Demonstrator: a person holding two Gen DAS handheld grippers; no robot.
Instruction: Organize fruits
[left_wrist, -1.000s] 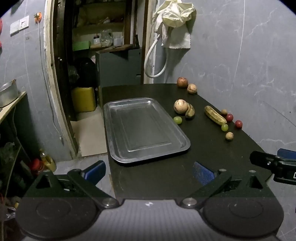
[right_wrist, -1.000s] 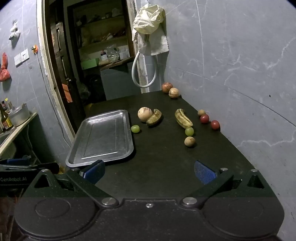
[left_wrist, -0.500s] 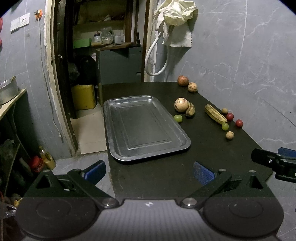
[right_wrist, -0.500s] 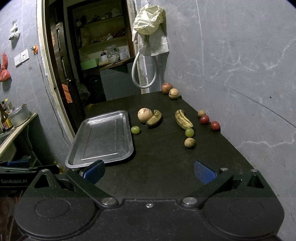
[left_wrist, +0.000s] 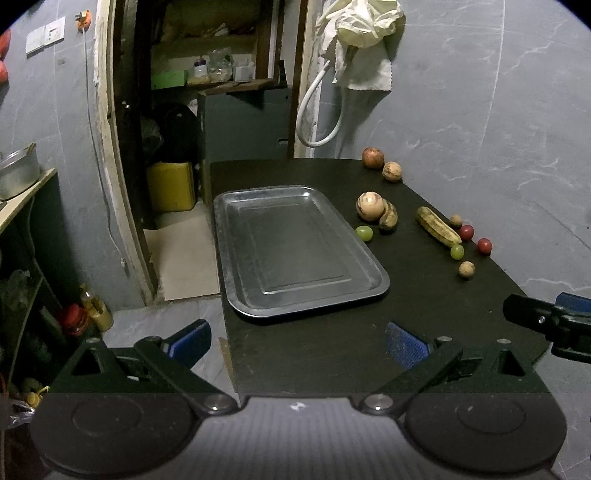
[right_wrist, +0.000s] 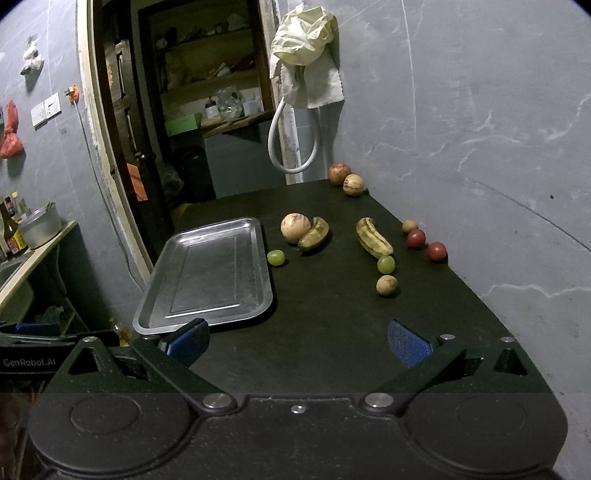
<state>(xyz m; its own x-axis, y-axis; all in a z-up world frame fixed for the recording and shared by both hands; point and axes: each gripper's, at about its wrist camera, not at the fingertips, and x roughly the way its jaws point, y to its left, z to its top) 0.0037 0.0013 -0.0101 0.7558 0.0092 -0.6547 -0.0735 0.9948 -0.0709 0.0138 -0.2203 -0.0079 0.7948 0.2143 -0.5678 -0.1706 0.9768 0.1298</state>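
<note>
An empty metal tray (left_wrist: 295, 254) (right_wrist: 210, 273) lies on the black table (left_wrist: 332, 354) (right_wrist: 332, 332). Loose fruit is spread to its right: a green grape (left_wrist: 364, 233) (right_wrist: 276, 257), a pale round fruit (left_wrist: 369, 206) (right_wrist: 295, 228) touching a short banana (left_wrist: 389, 220) (right_wrist: 314, 233), a longer banana (left_wrist: 438, 231) (right_wrist: 373, 242), a second grape (right_wrist: 386, 264), a small brown fruit (right_wrist: 386, 285) and two red fruits (right_wrist: 437, 251). My left gripper (left_wrist: 297, 341) is open over the table's near edge. My right gripper (right_wrist: 297, 341) is open, near the front, empty.
Two more round fruits (right_wrist: 352, 184) sit at the table's far corner by the grey wall. A doorway with shelves opens behind. A yellow can (left_wrist: 170, 186) stands on the floor. The table's left edge drops to the floor; a counter with a pot (right_wrist: 38, 227) is at the left.
Both grippers have barely moved; the left view has drifted slightly. Nothing on the table has shifted.
</note>
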